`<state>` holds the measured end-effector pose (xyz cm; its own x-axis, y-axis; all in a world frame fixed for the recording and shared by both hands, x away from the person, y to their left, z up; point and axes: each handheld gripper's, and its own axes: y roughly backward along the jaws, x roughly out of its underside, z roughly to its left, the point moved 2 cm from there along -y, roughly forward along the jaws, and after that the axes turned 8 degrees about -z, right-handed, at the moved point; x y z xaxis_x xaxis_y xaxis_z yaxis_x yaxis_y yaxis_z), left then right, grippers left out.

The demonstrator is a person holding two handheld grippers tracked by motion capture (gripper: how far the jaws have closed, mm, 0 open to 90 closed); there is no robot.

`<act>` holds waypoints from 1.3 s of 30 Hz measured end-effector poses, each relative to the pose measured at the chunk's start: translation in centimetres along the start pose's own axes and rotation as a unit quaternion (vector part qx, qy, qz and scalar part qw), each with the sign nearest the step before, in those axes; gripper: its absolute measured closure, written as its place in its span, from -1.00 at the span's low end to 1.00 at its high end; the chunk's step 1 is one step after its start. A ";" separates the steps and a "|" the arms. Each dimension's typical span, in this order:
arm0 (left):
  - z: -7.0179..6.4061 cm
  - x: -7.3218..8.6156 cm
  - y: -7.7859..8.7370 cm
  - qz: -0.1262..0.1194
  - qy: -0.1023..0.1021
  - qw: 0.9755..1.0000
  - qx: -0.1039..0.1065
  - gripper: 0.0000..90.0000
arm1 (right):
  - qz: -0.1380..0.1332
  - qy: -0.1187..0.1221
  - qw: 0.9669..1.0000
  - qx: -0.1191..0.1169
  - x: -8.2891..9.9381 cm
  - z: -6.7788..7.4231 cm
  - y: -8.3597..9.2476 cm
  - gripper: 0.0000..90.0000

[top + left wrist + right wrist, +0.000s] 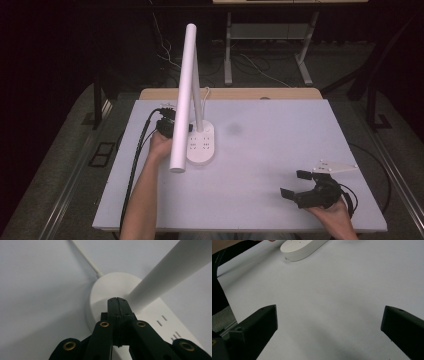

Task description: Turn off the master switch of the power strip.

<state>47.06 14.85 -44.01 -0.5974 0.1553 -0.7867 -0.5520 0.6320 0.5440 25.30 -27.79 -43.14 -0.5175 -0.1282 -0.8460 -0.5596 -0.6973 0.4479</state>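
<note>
**High view: my claws at the white lamp base**

High view showed my left claw (167, 127) at the left edge of the lamp base (201, 145), a smooth white oval slab of matte plastic with socket slots moulded into its top. In the left gripper view my two black jaws stood pressed flat together, nothing between them, their tips just over the rounded end of the base (110, 290). A round white tube (170, 272) rose from the base just right of my tips, and a thin white cable (85, 257) ran off ahead of them. My right claw (300, 186) lay well apart from the lamp, low on the pale grey tabletop (280, 130), its blunt, wedge-shaped jaws spread wide over bare surface.
</note>
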 end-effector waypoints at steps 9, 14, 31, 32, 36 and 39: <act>-0.6 0.1 -0.4 0.003 -0.001 1.000 0.019 1.00 | 0.000 0.000 1.000 0.000 0.0 0.0 0.0 -1.00; -0.8 0.0 -0.9 -0.006 0.024 1.000 0.012 1.00 | -0.001 0.002 1.000 0.001 0.0 0.1 0.1 -1.00; 0.2 0.7 -0.5 -0.028 0.074 0.996 0.035 1.00 | -0.004 0.001 1.000 0.001 0.1 0.0 0.3 -1.00; 0.2 0.8 -0.5 -0.031 0.076 0.996 0.036 1.00 | -0.004 0.000 1.000 0.000 0.1 0.0 0.3 -1.00; 0.5 1.1 -0.5 -0.043 0.097 0.993 0.046 1.00 | -0.004 0.002 1.000 0.000 0.1 0.1 0.4 -1.00; 1.0 1.5 -0.5 -0.053 0.115 0.990 0.055 1.00 | -0.002 0.001 1.000 -0.001 0.1 0.2 0.4 -1.00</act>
<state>46.98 15.52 -45.71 -0.6635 -0.0861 -0.7432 -0.5599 0.7160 0.4169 24.94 -27.92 -43.02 -0.5139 -0.1267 -0.8484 -0.5604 -0.6992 0.4439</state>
